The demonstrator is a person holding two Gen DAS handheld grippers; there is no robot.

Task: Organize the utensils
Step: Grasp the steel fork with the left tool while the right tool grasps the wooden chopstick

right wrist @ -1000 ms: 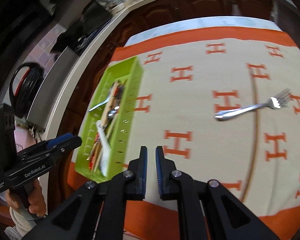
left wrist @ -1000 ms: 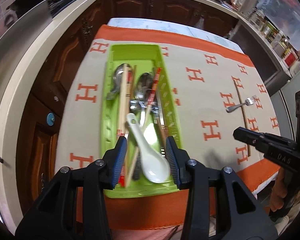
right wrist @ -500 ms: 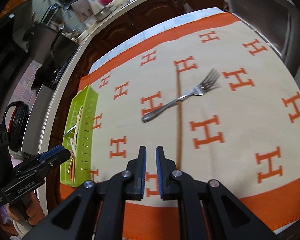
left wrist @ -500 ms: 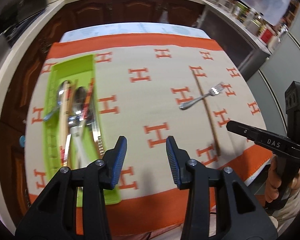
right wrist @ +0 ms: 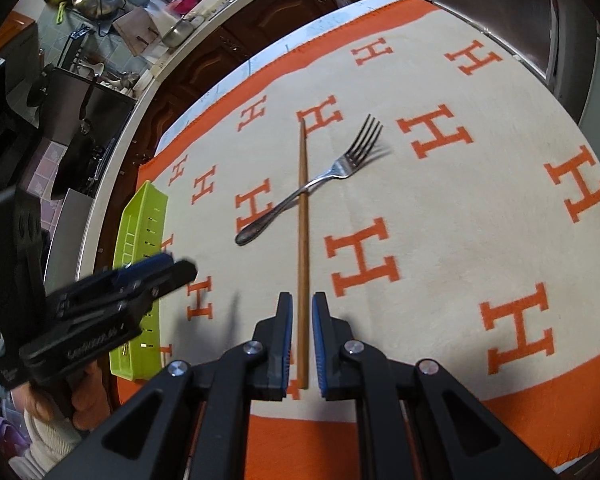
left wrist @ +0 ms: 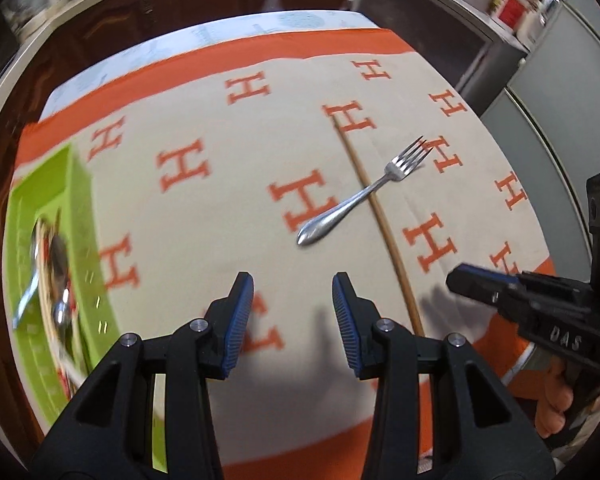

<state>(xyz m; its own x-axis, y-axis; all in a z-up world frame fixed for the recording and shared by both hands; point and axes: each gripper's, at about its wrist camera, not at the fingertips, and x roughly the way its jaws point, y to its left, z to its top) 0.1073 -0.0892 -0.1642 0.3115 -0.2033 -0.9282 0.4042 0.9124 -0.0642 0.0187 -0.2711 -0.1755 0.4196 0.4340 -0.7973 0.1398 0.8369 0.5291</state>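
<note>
A steel fork [left wrist: 360, 196] [right wrist: 312, 184] lies crossing a single wooden chopstick [left wrist: 380, 216] [right wrist: 302, 240] on the H-patterned cloth. My left gripper [left wrist: 293, 292] is open above the cloth, short of the fork's handle end, with nothing between its fingers; in the right wrist view the left gripper [right wrist: 172, 272] is blurred. My right gripper [right wrist: 302, 312] [left wrist: 464, 280] hovers over the chopstick's near end, shut to a narrow slit through which the chopstick shows. A green utensil tray [left wrist: 48, 184] [right wrist: 140, 232] holding spoons and chopsticks sits at the left.
The orange border marks the table's near edge [right wrist: 340, 432]. A kitchen counter [right wrist: 172, 60] with pots runs behind and to the left of the table. A hand [left wrist: 556, 400] holds the right gripper's handle at the lower right.
The left gripper swung right, from above the tray to the cloth near the fork. The right gripper shifted right until the chopstick lined up between its fingers. Both jaws kept their widths.
</note>
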